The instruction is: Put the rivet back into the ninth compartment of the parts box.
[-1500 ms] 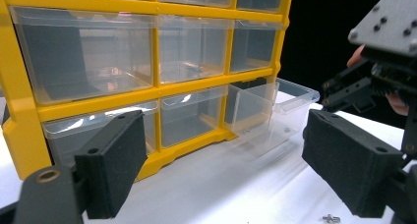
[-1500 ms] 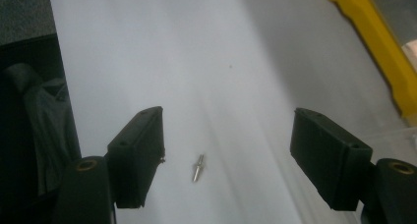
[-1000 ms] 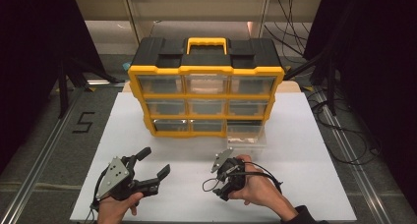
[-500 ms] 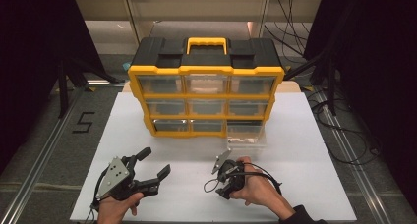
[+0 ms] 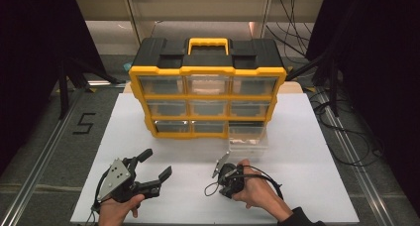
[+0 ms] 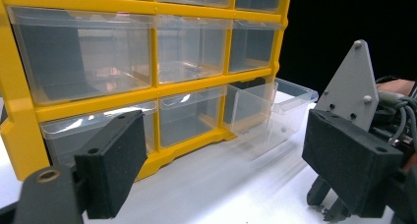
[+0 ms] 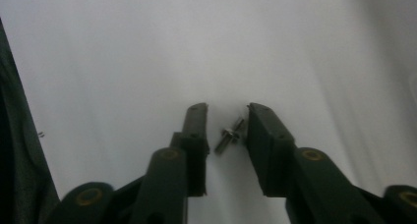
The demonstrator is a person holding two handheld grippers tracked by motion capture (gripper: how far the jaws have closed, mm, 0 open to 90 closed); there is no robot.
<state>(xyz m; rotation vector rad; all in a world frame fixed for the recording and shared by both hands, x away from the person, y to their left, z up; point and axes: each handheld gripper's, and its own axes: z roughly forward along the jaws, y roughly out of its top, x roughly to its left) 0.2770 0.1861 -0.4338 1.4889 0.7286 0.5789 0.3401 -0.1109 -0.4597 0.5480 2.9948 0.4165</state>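
Observation:
A small silver screw [image 7: 230, 135] lies on the white tabletop [image 5: 307, 137] between the two jaws of my right gripper [image 7: 226, 111]. The jaws stand open a narrow way on either side of it, and the screw sits close to the right-hand jaw. In the high view my right gripper [image 5: 225, 186] points down at the table in front of the organizer, the hand covering most of it. My left gripper [image 5: 157, 162] rests at the front left, wide open with nothing in it [image 6: 231, 155].
A yellow and black drawer organizer [image 5: 208, 67] with clear drawers stands at the back of the table. Its bottom right drawer [image 5: 247, 137] is pulled out and looks empty [image 6: 268, 111]. Cables and black stands lie on the floor to the right.
My right gripper has tipped down and drawn slightly toward the person, onto the tabletop. The left gripper has stayed still.

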